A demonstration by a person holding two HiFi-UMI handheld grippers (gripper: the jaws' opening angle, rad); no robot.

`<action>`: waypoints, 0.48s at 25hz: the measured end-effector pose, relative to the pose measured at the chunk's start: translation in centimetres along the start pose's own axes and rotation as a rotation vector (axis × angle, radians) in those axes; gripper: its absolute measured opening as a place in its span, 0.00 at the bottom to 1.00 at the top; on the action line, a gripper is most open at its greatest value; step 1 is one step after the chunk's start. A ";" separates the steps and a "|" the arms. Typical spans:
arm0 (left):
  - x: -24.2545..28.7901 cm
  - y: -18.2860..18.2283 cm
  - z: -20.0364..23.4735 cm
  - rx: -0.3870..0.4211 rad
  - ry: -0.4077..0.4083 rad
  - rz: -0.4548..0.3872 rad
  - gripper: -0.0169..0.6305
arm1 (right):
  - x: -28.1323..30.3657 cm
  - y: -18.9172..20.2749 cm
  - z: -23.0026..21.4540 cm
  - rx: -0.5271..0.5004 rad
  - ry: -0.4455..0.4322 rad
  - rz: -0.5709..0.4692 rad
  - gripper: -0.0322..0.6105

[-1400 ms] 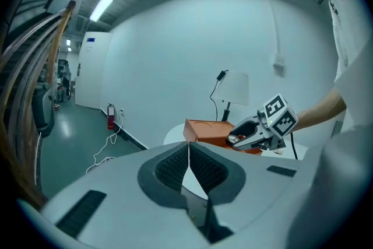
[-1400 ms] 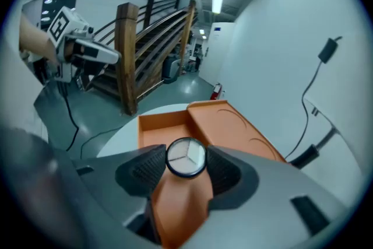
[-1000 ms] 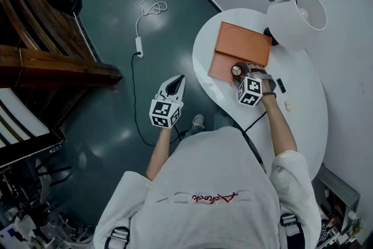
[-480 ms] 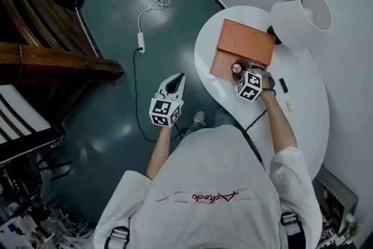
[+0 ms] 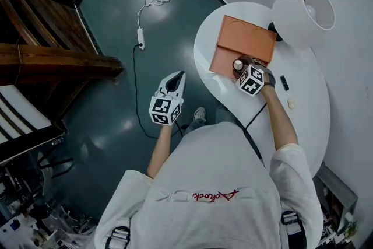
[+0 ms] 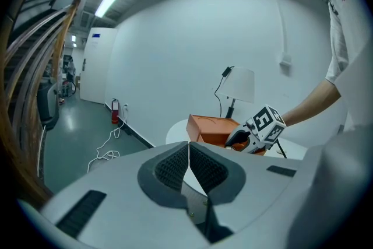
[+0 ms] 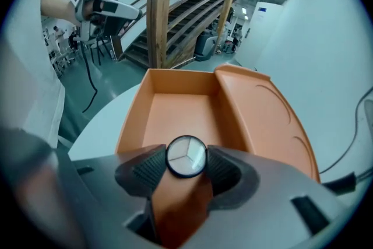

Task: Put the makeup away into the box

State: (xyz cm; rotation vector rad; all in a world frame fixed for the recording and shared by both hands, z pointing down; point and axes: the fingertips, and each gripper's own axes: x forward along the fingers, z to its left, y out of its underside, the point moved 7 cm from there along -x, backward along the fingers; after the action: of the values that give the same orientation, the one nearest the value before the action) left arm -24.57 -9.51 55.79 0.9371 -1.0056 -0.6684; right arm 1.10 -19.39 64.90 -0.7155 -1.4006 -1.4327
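Note:
An orange box [image 5: 224, 61] lies open on the round white table [image 5: 309, 108], its lid [image 5: 247, 38] folded back behind it. My right gripper [image 5: 240, 66] is shut on a small round makeup compact [image 7: 186, 156] with a clear three-part top, held over the near edge of the open box [image 7: 175, 114]. The box's inside shows nothing in it. My left gripper [image 5: 175, 83] hangs over the floor, left of the table, shut with nothing between its ribbed pads [image 6: 169, 169]. In the left gripper view the box [image 6: 213, 128] and the right gripper [image 6: 233, 140] show ahead.
A white lamp [image 5: 303, 14] stands at the table's far side. A small dark item [image 5: 284, 83] and a pale item [image 5: 291, 104] lie on the table right of my arm. A white cable [image 5: 148, 6] runs over the dark floor. Wooden stairs [image 5: 41, 38] stand at left.
My right gripper has carried the compact a little farther over the box's near edge. The left gripper has stayed where it was.

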 end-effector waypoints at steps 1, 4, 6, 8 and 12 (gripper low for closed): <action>0.1 0.0 0.0 0.000 0.001 0.000 0.05 | 0.0 0.1 -0.1 0.017 -0.004 -0.004 0.41; 0.2 0.1 -0.2 0.003 0.007 0.002 0.05 | 0.0 0.2 -0.2 0.046 -0.016 -0.009 0.41; 0.1 0.0 -0.4 0.008 0.016 0.001 0.05 | -0.1 0.1 -0.1 0.044 -0.018 -0.009 0.41; -0.1 0.0 -0.5 0.014 0.021 0.001 0.05 | -0.2 0.0 0.0 0.037 -0.015 -0.009 0.42; -0.3 -0.1 -0.6 0.018 0.022 0.001 0.05 | -0.5 0.0 0.1 0.042 -0.020 -0.016 0.44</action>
State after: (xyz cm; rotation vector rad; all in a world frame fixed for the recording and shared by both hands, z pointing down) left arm -24.18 -9.11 55.43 0.9574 -0.9936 -0.6480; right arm 1.25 -19.17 64.45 -0.6947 -1.4505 -1.4076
